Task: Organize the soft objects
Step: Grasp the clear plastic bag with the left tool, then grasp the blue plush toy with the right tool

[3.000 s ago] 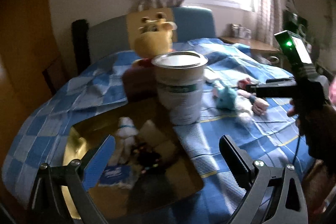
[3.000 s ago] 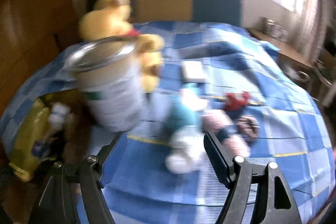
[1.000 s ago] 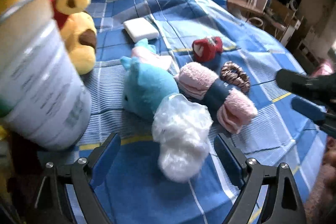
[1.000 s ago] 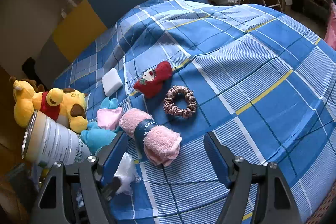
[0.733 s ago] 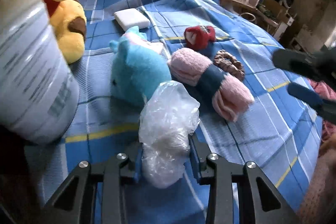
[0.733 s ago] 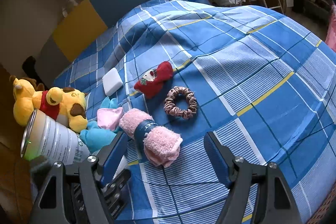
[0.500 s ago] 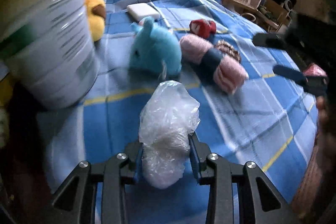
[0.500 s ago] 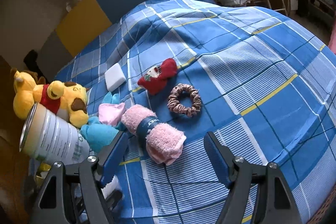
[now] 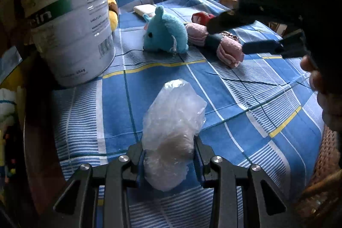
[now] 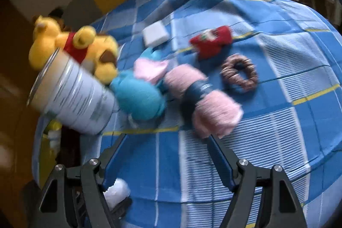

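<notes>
My left gripper (image 9: 168, 155) is shut on a crumpled clear plastic bag (image 9: 173, 121) and holds it above the blue checked cloth (image 9: 245, 99). The bag also shows in the right wrist view (image 10: 117, 189). My right gripper (image 10: 166, 153) is open and empty, just in front of the rolled pink towel (image 10: 203, 99); it also shows in the left wrist view (image 9: 245, 35) over the towel (image 9: 226, 46). A blue plush (image 9: 166, 33) (image 10: 139, 97), a red plush (image 10: 211, 40), a brown scrunchie (image 10: 239, 76) and a yellow bear (image 10: 72, 46) lie on the cloth.
A large white tin (image 9: 68, 18) (image 10: 72, 95) stands at the left, next to a yellow basket (image 10: 46, 155) holding small toys. A white sponge (image 10: 155, 34) lies at the back. A wicker chair (image 9: 325, 174) is at the right.
My left gripper closed on the plastic bag and lifted it back toward the tin. My right gripper moved in toward the pink towel.
</notes>
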A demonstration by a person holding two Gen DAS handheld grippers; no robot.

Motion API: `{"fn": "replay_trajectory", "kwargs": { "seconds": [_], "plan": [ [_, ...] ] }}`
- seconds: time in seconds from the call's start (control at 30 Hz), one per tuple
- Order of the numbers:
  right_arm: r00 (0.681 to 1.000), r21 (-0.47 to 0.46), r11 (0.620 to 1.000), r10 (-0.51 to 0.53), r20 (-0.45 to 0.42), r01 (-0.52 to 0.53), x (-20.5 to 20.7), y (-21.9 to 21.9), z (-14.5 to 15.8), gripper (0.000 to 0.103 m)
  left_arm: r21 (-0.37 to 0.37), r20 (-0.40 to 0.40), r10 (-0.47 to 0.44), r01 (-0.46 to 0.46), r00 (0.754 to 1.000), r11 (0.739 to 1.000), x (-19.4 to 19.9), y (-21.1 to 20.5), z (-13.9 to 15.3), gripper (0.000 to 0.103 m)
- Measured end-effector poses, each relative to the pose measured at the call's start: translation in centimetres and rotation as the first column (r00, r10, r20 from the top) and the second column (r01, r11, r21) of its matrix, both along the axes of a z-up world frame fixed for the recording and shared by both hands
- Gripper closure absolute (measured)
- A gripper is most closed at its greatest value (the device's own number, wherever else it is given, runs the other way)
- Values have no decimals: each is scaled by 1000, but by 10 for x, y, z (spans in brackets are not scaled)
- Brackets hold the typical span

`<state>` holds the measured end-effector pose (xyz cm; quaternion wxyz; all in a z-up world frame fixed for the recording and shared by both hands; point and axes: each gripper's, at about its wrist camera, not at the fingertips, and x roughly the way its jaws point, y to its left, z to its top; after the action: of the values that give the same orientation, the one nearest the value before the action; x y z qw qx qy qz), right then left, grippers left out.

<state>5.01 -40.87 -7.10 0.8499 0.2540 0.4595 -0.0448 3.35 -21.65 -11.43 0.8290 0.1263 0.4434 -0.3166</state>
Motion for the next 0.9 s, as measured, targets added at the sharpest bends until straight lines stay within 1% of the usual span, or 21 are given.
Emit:
{"fn": "replay_trajectory", "kwargs": {
  "seconds": [0.1, 0.23, 0.33, 0.43, 0.47, 0.5, 0.57, 0.6, 0.63, 0.7, 0.77, 0.9],
  "plan": [
    [998, -26, 998, 58, 5, -58, 9, 16, 5, 27, -18, 0, -2, 2, 1000, 1000, 0, 2, -1, 66],
    [994, -83, 991, 108, 8, -107, 41, 34, 15, 26, -40, -3, -2, 2, 1000, 999, -1, 7, 0, 66],
    [993, -125, 985, 113, -36, -116, 73, 40, 8, 26, -48, -2, -7, 7, 1000, 999, -1, 8, 0, 66],
    [989, -175, 976, 111, -93, -126, 106, 45, -7, 26, -54, -2, -8, 8, 1000, 999, -1, 9, 0, 65],
    [987, -171, 975, 125, -102, -141, 112, 46, -12, 29, -55, -1, -8, 8, 1000, 998, -1, 9, 0, 65],
    [983, -167, 973, 142, -113, -159, 118, 47, -17, 44, -54, 2, -10, 10, 1000, 998, -2, 10, 0, 65],
    [977, -219, 960, 141, -158, -174, 125, 50, -26, 52, -54, 8, -14, 14, 1000, 998, -3, 11, 0, 65],
    [978, -215, 961, 147, -147, -177, 123, 49, -24, 56, -55, 11, -15, 16, 1000, 998, -3, 12, 0, 65],
    [978, -220, 959, 151, -141, -179, 119, 49, -21, 58, -56, 11, -15, 16, 1000, 998, -3, 12, -1, 65],
    [978, -231, 955, 161, -130, -188, 108, 50, -14, 58, -58, 11, -13, 14, 1000, 998, -4, 13, 0, 65],
    [974, -234, 948, 190, -127, -216, 89, 51, -7, 58, -59, 13, -13, 13, 1000, 998, -4, 14, 0, 65],
    [959, -193, 943, 245, -145, -271, 49, 55, -6, 58, -50, 15, -11, 12, 1000, 999, -5, 14, 2, 66]
  ]
}}
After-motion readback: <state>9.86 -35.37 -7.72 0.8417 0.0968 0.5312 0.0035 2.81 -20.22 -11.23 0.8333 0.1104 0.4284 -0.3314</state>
